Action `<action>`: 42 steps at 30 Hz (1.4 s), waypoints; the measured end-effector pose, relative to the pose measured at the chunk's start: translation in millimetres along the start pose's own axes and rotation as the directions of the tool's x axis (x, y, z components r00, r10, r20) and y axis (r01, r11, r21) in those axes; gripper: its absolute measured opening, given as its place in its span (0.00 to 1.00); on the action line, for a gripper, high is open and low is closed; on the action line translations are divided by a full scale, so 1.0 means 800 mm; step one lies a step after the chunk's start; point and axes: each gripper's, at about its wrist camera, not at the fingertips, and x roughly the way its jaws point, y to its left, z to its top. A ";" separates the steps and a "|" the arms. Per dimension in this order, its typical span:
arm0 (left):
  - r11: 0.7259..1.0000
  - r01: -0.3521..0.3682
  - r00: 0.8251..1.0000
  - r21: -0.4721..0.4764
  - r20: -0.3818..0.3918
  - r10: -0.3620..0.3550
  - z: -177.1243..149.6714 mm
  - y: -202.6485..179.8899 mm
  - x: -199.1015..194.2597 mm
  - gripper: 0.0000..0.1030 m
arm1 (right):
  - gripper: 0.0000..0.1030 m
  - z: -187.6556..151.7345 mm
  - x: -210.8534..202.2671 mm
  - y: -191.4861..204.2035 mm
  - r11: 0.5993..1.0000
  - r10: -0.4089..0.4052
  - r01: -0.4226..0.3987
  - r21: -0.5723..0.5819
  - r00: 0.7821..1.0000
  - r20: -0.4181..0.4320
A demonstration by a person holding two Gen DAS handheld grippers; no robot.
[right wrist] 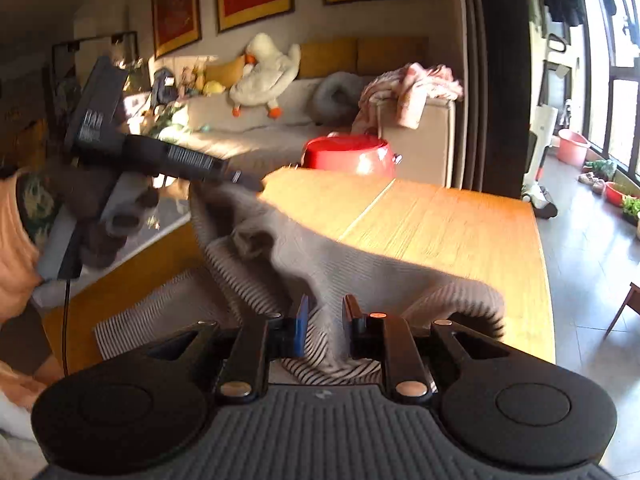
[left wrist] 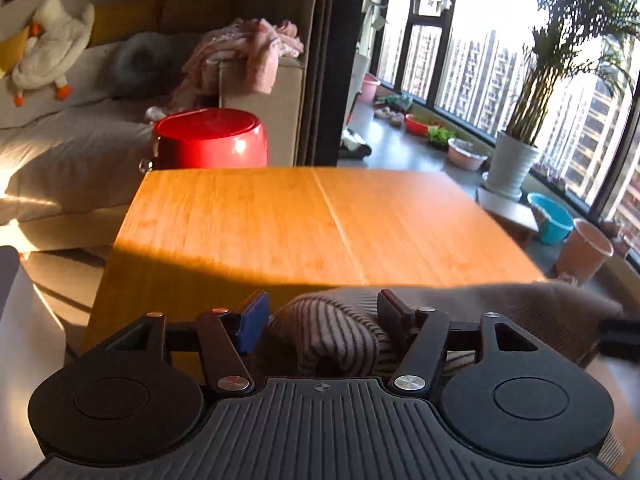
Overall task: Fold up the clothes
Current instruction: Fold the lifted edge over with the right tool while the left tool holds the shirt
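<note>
— Nearest the lens, what is seen between the fingers of the right claw point(right wrist: 324, 330)?

— Striped knit fabric is pinched there: a fold of the grey-brown ribbed garment point(right wrist: 340, 264) is held between the blue pad and the dark one, with the jaws drawn close on it. The cloth is draped from that grip across the near edge of the wooden worktop point(right wrist: 460, 216).

— And the left claw point(left wrist: 320, 316)?

— Its jaws are set wider, and a bunched part of the same garment point(left wrist: 340, 332) sits between them. It presses against the dark right-hand pad; whether it is truly clamped cannot be told from the left wrist view. In the right wrist view that claw point(right wrist: 244, 178) is seen raised at the garment's far corner, with the cloth hanging from its tip, so a hold is judged likely.

— Which step is in hand?

— An early one, by appearance. The garment is lifted and crumpled at the near side of the worktop, not yet laid flat; no tidy fold is seen.

— What is called for next?

— The cloth would need to be carried out over the bare wood and spread taut between the two grips, so that it is set down without creases before any fold is made. A slack grip on the left could let that corner drop.
</note>
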 end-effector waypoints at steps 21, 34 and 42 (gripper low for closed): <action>0.968 0.138 0.975 -0.209 -0.145 -0.170 -0.029 0.021 0.035 0.86 | 0.60 -0.043 0.030 -0.106 0.915 -0.101 0.153 0.373 0.983 -0.155; 0.950 0.198 0.969 -0.242 -0.101 -0.227 -0.008 0.011 0.079 0.69 | 0.38 -0.038 0.081 -0.088 0.937 -0.086 0.130 0.324 0.985 -0.147; 0.947 0.215 0.967 -0.239 -0.086 -0.241 -0.009 0.010 0.074 0.52 | 0.27 -0.021 0.083 -0.079 0.953 -0.096 0.124 0.277 0.989 -0.112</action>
